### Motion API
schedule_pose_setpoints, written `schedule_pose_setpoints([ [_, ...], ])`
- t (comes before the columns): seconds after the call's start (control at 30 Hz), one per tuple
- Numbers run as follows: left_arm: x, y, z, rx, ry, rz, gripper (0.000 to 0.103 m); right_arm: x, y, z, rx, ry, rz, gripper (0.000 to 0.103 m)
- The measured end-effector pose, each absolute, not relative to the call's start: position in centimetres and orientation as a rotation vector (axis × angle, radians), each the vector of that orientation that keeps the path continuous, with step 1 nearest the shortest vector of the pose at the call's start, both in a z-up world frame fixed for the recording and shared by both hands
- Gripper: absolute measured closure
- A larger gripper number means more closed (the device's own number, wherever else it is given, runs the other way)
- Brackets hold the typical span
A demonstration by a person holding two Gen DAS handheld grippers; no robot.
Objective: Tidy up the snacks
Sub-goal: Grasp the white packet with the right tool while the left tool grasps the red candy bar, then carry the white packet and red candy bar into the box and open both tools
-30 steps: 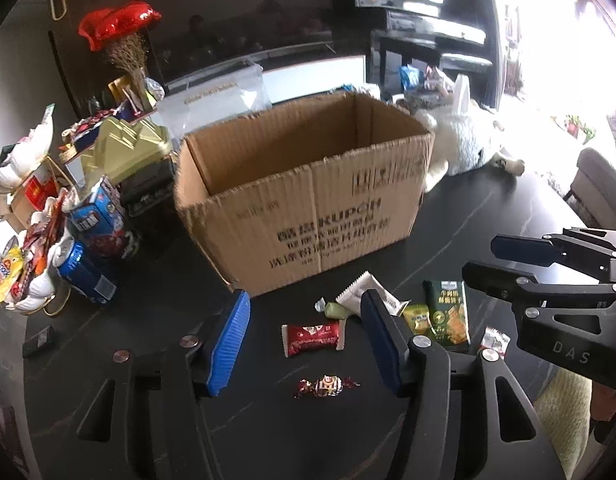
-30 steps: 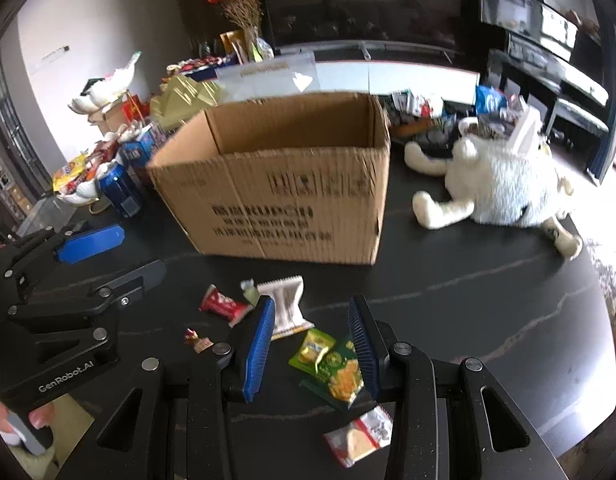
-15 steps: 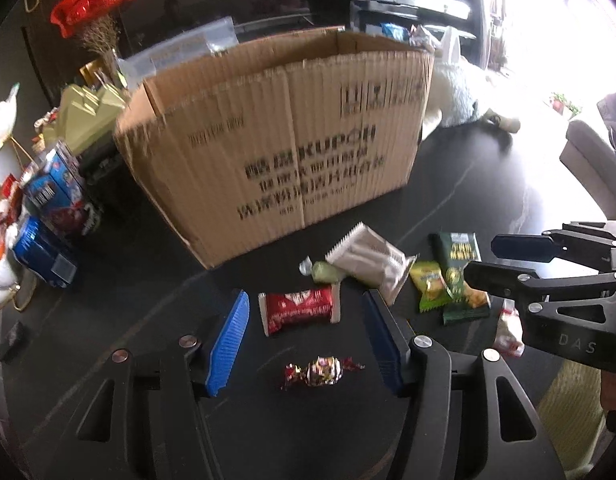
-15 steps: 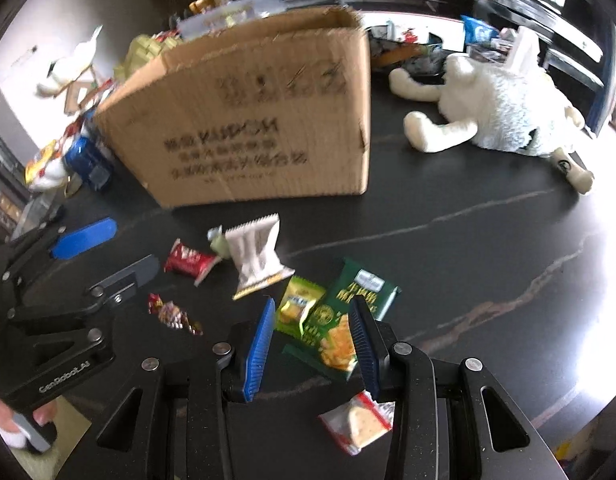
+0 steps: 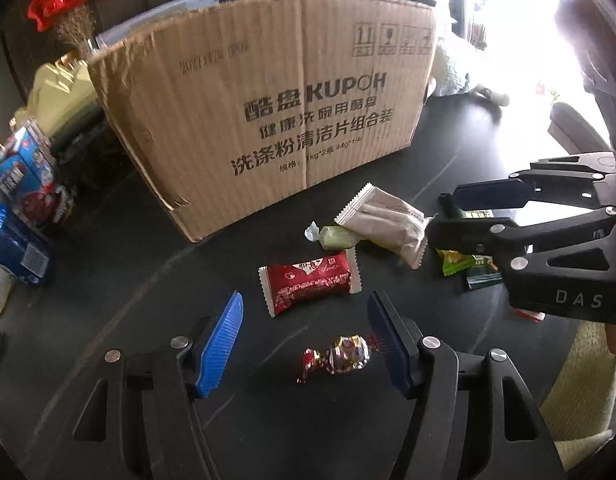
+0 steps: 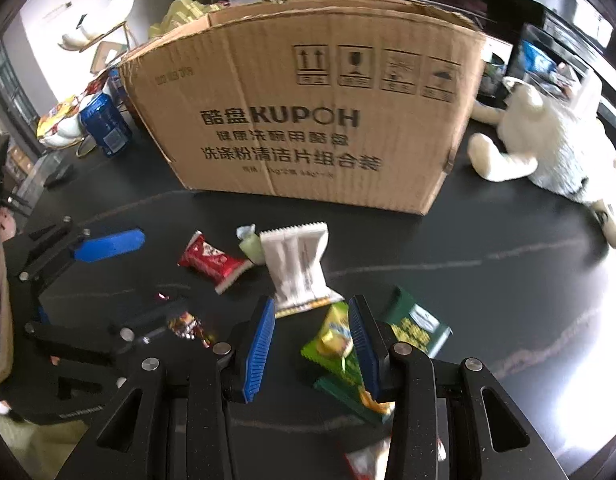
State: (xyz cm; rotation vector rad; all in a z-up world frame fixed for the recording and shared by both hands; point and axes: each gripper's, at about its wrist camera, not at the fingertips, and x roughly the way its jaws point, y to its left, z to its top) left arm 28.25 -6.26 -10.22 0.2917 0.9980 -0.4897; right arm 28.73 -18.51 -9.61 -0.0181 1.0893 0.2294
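Both grippers are black plastic with triangle holes and round silver screws. The left gripper (image 5: 306, 338) has 2 blue ribbed pads (image 5: 222, 344). The right gripper (image 6: 311, 346) has the same, and white letters "DAS" on its side.

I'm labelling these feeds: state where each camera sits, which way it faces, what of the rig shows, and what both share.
Left wrist: on the left gripper, tilted down at the table; its jaws, opening, straddle a foil candy, unpinched; the right gripper enters from the right.
Right wrist: on the right gripper, tilted down over a yellow-green packet; the left gripper enters from the left.
Shared: the box, red packet, white packet.
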Motion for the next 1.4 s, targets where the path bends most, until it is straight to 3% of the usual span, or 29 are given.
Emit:
schedule_pose_setpoints([
  [0.17, 29.1, -6.1, -11.0, 0.328, 0.993, -0.514, 0.033, 30.1, -18.0, -10.7, -0.032, 1.114, 0.233, 0.063],
  [0.63, 31.3, -6.6, -12.8, 0.378, 0.994, -0.541, 0.034, 31.8, -17.7, -13.1, 0.011, 1.159, 0.256, 0.063],
  [0.7, 31.4, -6.5, -13.0, 0.363, 1.0, -0.543, 0.036, 31.8, -18.4, -13.3, 0.022, 1.163, 0.256, 0.063],
  [0.93, 31.2, -5.8, -13.0, 0.318, 1.027, -0.564, 0.08, 31.0, -19.1, -13.6, 0.037, 1.156, 0.258, 0.068],
  [1.4, 29.7, -5.8, -8.8, 0.305, 0.965, -0.498, 0.08, 29.5, -18.9, -10.1, 0.058, 1.081, 0.254, 0.069],
])
